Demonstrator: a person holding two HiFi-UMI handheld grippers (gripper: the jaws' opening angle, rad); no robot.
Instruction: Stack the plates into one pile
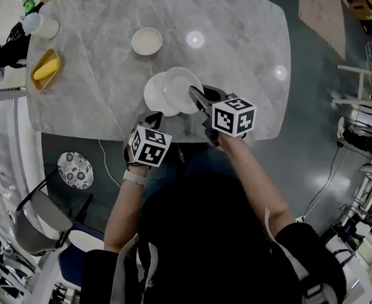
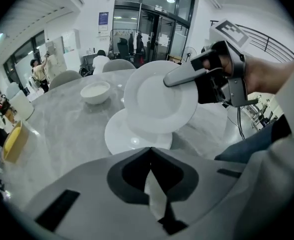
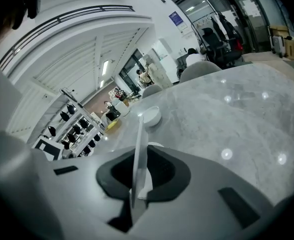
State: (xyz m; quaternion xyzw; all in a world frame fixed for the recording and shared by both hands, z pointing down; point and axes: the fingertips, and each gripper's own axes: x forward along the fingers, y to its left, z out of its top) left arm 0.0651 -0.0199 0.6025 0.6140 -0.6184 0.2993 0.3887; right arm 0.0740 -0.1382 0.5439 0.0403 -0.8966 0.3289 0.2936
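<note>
At the near edge of the marble table (image 1: 249, 49), the person's right gripper (image 1: 197, 95) is pinching a white plate (image 1: 181, 88) by its rim, jaws clamped on the thin edge. It is holding the plate tilted above a second plate (image 1: 153, 97) lying flat on the stone. The left gripper (image 2: 149, 150) is hanging just beside them, jaws together on nothing. The placing looks best done by levelling the held plate, centring it over the lower one, and releasing only once it is resting there. A tilted drop risks a slide. A small bowl (image 1: 147, 41) is sitting further back.
</note>
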